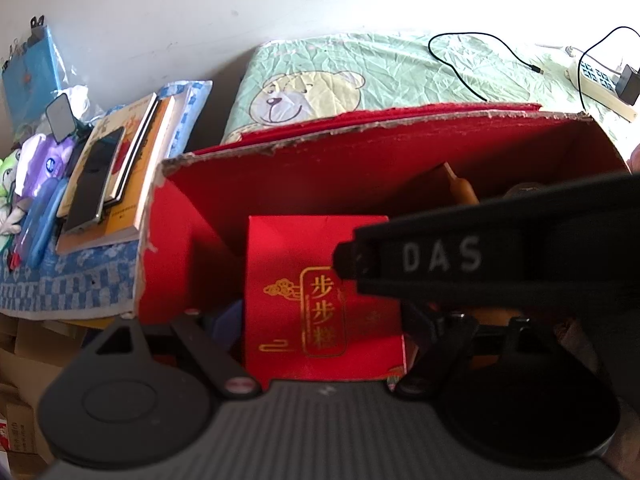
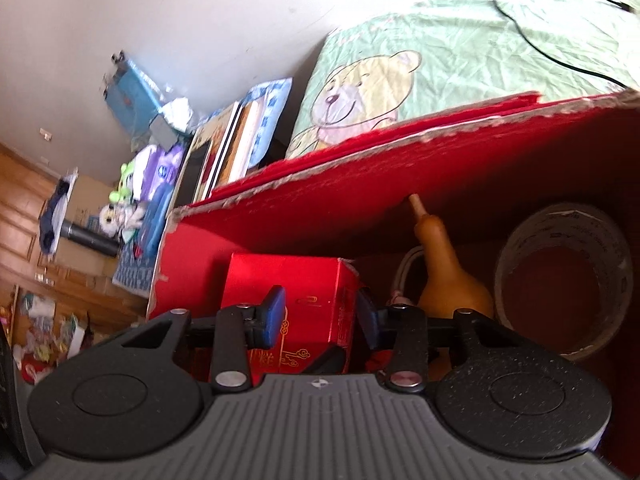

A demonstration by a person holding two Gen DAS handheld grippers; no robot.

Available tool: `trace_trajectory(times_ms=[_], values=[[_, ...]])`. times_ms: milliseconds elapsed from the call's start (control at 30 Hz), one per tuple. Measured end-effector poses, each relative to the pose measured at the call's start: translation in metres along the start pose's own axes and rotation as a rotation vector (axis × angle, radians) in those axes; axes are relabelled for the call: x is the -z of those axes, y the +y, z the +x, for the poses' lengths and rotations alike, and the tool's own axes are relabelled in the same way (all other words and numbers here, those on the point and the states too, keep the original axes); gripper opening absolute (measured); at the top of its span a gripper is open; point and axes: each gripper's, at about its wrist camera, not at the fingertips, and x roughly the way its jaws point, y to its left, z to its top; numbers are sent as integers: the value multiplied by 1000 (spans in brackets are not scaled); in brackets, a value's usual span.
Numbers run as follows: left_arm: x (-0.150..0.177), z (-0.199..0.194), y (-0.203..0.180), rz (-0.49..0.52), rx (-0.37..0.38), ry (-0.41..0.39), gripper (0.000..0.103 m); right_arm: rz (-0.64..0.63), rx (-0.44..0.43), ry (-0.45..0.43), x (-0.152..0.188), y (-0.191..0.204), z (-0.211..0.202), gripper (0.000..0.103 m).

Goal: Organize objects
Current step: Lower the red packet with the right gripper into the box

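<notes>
- My right hand-held gripper (image 2: 320, 312), half-closed, straddles the small glossy red cardboard box (image 2: 308, 304) with gold characters.
- It sits inside the big torn-edged red carton (image 1: 360, 160).
- My left hand-held gripper's spread I cannot tell.

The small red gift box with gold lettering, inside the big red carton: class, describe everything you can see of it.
The small red gift box is glossy card with gold Chinese characters in a frame and cloud ornaments. It stands upright inside the torn-edged big red carton, at its left end, left of a yellow gourd. The right gripper has its blue-padded jaws either side of the box's near corner; whether they press it is unclear.
</notes>
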Motion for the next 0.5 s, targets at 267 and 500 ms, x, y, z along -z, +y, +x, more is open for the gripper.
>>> trace_trajectory(times_ms=[267,500], values=[[0,-1,-2,8,-8,-6,85,0,15,-49,1,1,-5,44],[0,-2,-3,16,-23,-15,85,20,25,-56,0,-1,-5,44]])
